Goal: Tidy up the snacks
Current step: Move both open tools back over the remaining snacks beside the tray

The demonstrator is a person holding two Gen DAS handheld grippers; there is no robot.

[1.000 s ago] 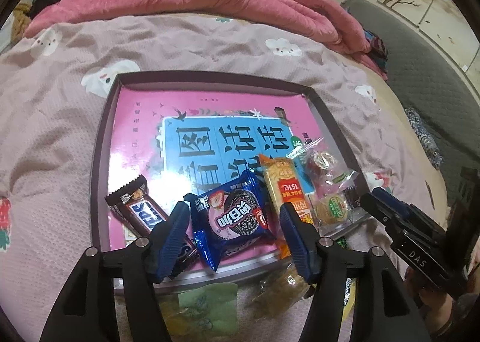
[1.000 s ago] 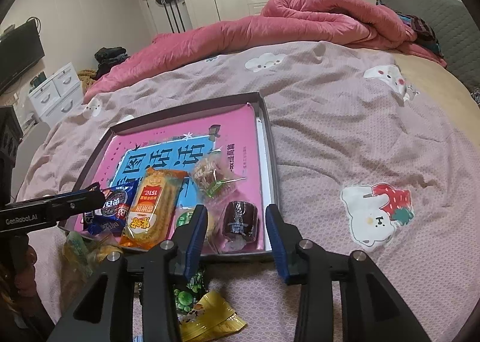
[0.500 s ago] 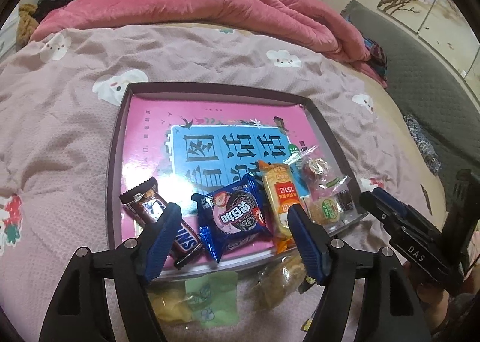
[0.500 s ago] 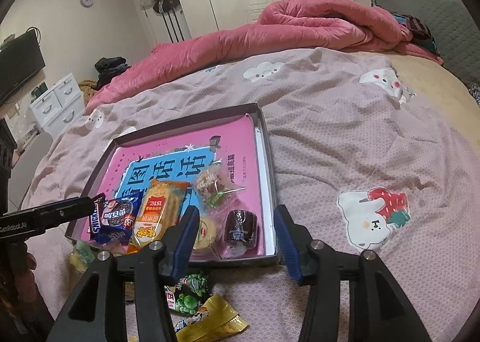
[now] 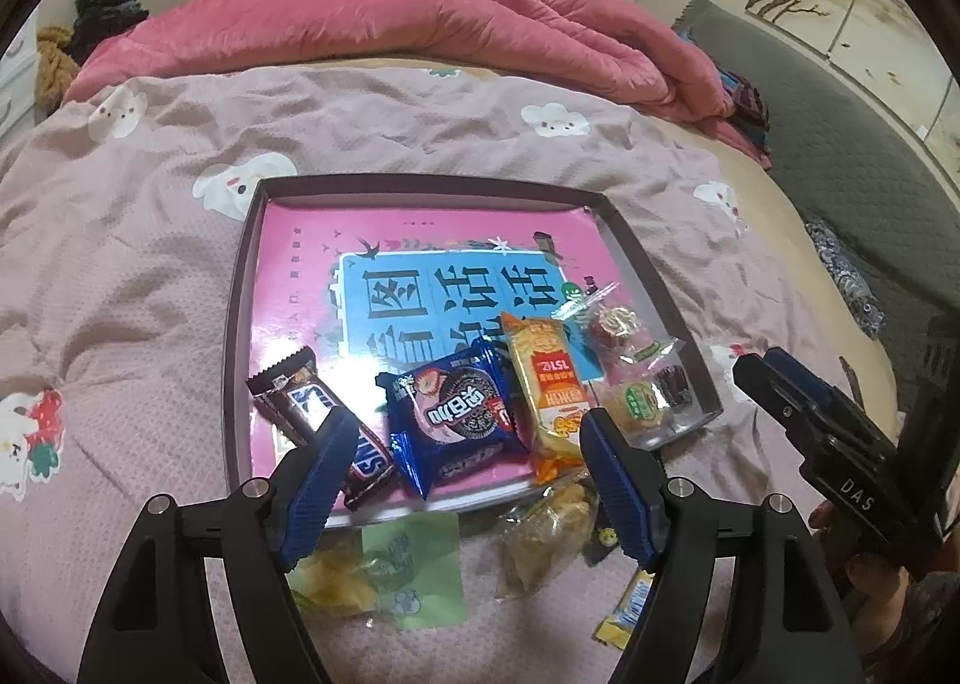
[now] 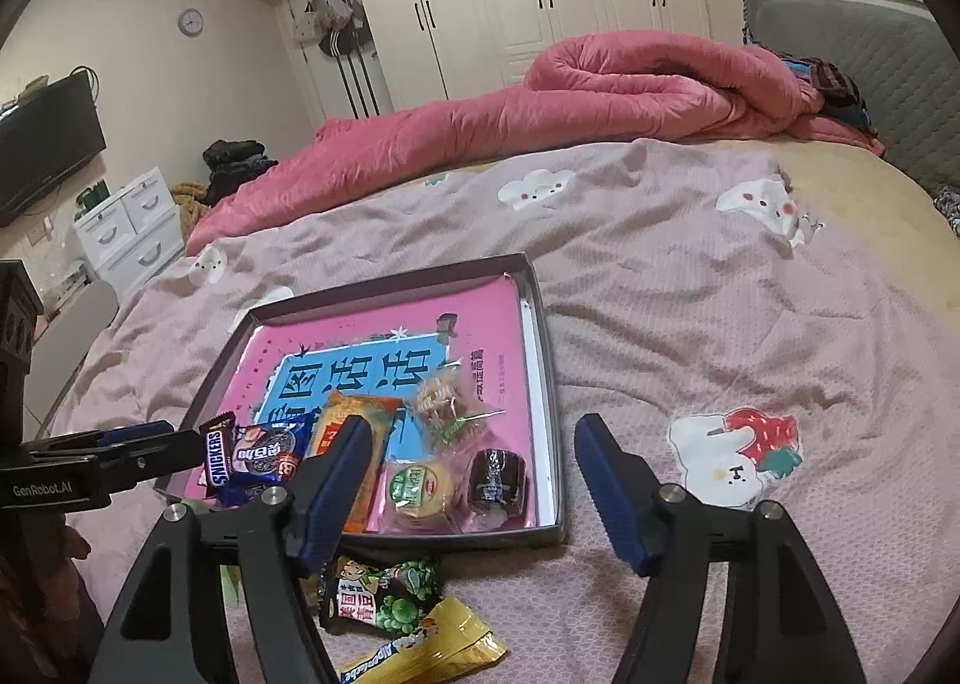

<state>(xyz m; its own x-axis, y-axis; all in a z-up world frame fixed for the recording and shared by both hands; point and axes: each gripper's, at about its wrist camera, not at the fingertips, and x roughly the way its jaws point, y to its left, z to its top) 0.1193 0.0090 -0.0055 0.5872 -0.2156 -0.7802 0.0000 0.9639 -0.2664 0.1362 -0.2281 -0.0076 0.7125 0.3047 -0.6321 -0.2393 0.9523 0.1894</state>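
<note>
A dark-rimmed tray [image 5: 237,288] [image 6: 549,384] with a pink and blue lining lies on the bed. Along its near edge lie a Snickers bar [image 5: 318,414] [image 6: 219,453], a blue Oreo pack [image 5: 459,411] [image 6: 267,453], an orange cracker pack [image 5: 546,378] [image 6: 336,423], a clear candy bag [image 5: 612,321] [image 6: 447,402], a round yellow cake [image 6: 417,486] and a dark round cake [image 6: 495,477]. My left gripper [image 5: 465,483] is open and empty above the near rim. My right gripper [image 6: 474,489] is open and empty above the tray's near right corner.
Loose snacks lie on the bedspread in front of the tray: a green packet [image 5: 414,570], a clear bag [image 5: 543,534], a dark grape-candy pack [image 6: 378,594] and a yellow wrapper [image 6: 420,654]. A pink quilt [image 6: 540,102] lies at the far side. The right gripper also shows in the left wrist view [image 5: 822,432].
Both grippers have pulled back and risen, so the tray looks smaller and farther. Both stay open and empty. The snacks have not moved.
</note>
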